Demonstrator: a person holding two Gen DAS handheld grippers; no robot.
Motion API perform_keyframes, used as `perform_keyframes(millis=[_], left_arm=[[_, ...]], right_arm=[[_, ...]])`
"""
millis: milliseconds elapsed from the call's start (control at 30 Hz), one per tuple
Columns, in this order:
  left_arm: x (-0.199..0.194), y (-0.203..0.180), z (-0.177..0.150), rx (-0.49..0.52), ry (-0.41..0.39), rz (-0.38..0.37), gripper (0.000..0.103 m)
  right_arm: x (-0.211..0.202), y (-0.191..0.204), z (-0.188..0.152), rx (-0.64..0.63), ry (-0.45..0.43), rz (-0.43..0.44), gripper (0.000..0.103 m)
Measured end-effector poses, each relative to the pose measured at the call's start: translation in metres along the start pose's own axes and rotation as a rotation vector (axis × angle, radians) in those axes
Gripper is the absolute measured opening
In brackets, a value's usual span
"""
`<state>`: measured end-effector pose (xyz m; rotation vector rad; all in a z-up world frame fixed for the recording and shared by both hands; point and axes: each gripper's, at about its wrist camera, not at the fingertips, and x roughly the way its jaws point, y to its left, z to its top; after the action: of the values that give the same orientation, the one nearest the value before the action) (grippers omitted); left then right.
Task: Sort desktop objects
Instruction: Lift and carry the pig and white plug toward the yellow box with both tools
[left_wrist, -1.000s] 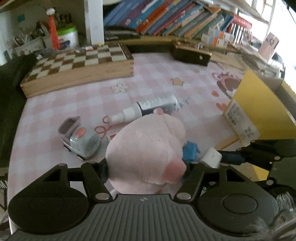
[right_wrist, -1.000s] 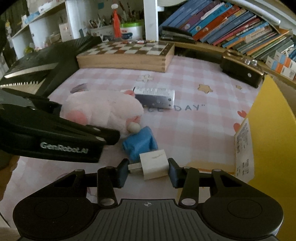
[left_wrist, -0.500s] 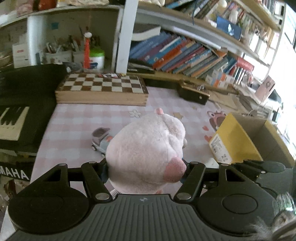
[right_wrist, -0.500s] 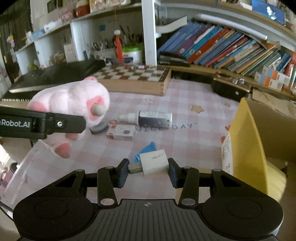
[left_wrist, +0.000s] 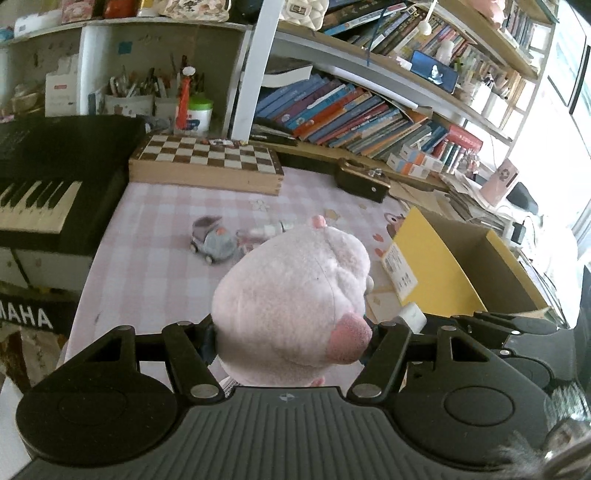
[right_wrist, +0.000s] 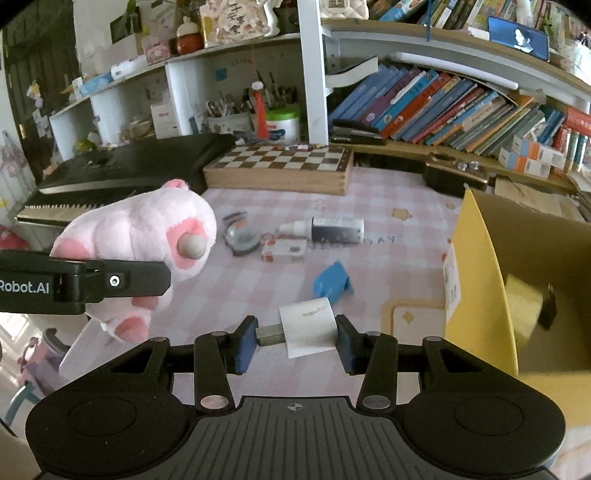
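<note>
My left gripper (left_wrist: 291, 339) is shut on a pink plush toy (left_wrist: 291, 295), held in the air above the pink checked desk; in the right wrist view the plush toy (right_wrist: 147, 236) hangs at the left. My right gripper (right_wrist: 295, 338) is shut on a white charger plug (right_wrist: 308, 326), its metal prongs against the left pad. In the left wrist view, the charger plug (left_wrist: 412, 315) shows just right of the plush. On the desk lie a grey toy car (left_wrist: 212, 242), a spray bottle (right_wrist: 327, 229), a small white-and-red box (right_wrist: 284, 251) and a blue object (right_wrist: 330, 282).
An open yellow cardboard box (right_wrist: 480, 273) stands at the right with a yellow roll (right_wrist: 522, 310) inside. A wooden chessboard case (right_wrist: 277, 168) and a black keyboard (left_wrist: 44, 177) sit at the back and left. Bookshelves (right_wrist: 443, 103) rise behind the desk.
Both grippers have risen from the desk, carrying the plush toy and the charger plug. The view now takes in more of the shelves, and the yellow box interior has come into sight.
</note>
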<state>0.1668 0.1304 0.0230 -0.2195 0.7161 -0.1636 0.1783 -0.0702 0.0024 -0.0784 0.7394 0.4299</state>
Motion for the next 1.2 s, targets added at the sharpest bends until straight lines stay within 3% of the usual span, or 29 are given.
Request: perform_keyframes(millis=[500, 1200], left_arm=[[-0.056, -0.003, -0.062, -0.012, 0.045, -0.068, 0.064], [-0.075, -0.028, -0.101, 0.085, 0.119, -0.2, 0.064]], right_arm=[[-0.051, 0.026, -0.046, 0.055, 0.011, -0.028, 0.044], [-0.101, 0.032, -0.102, 0.152, 0.036, -0.117, 0.044]])
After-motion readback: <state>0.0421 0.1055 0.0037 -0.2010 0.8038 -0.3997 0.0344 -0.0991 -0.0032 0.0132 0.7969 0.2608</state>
